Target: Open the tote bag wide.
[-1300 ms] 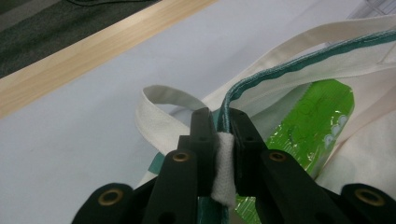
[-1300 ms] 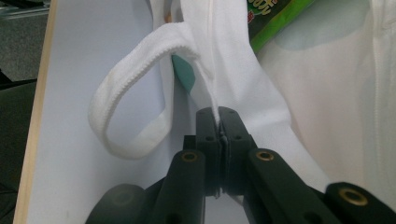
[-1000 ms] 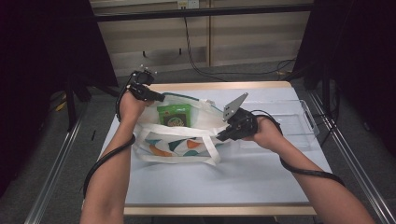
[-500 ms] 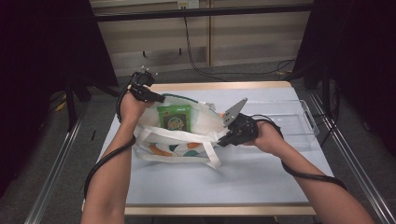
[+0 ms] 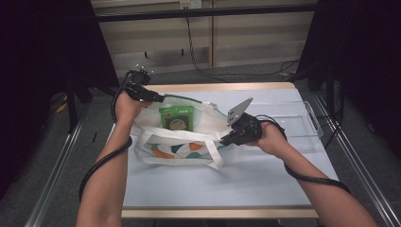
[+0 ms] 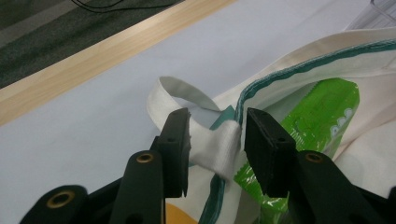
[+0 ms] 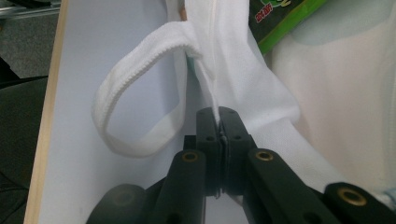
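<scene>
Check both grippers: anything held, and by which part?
Right gripper clamps the tote bag by its rim fabric. Left gripper has just been opening; strap between jaws, unpinched.

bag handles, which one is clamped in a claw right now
The handle on the near side, clamped flat in the shut right claw. The far handle lies loose between the left claw's jaws, which have just been opening.

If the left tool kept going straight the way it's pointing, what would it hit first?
Most likely the tote bag's white strap, bunched between the left tool's jaws, which have just been opening. Behind it sits the bag's green-trimmed rim, then the green packet; depth is uncertain.
</scene>
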A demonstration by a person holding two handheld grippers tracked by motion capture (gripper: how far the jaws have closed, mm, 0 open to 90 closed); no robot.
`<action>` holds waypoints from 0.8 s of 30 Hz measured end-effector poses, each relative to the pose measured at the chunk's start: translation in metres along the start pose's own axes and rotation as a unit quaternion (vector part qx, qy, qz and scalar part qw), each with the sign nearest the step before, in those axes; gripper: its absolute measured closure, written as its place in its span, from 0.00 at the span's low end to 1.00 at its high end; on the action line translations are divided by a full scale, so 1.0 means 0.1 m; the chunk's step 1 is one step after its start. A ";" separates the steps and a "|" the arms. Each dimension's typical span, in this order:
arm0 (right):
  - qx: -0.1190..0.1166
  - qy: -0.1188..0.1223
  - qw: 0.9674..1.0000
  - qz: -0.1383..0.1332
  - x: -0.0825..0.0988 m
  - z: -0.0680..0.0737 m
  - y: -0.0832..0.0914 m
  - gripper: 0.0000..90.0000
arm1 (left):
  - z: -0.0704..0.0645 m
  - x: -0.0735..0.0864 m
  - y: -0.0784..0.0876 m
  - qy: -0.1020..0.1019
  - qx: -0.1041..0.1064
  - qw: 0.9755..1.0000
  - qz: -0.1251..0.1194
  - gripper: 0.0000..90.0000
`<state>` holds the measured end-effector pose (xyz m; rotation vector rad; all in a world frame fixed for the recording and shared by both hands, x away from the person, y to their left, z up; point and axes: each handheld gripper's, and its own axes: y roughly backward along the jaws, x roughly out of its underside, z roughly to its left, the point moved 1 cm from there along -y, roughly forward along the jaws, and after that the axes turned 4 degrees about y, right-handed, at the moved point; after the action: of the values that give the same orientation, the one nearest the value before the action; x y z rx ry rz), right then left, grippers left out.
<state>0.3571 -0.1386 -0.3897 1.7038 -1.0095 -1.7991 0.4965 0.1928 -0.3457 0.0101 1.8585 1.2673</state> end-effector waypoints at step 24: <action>0.009 -0.007 1.000 -0.006 -0.03 -0.04 0.04 0.98 | 0.08 0.04 0.04 0.038 0.016 0.999 0.000 0.91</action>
<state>0.3611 -0.1399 -0.3842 1.7134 -1.0254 -1.8186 0.4981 0.2024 -0.3462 -0.0216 1.9431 1.2526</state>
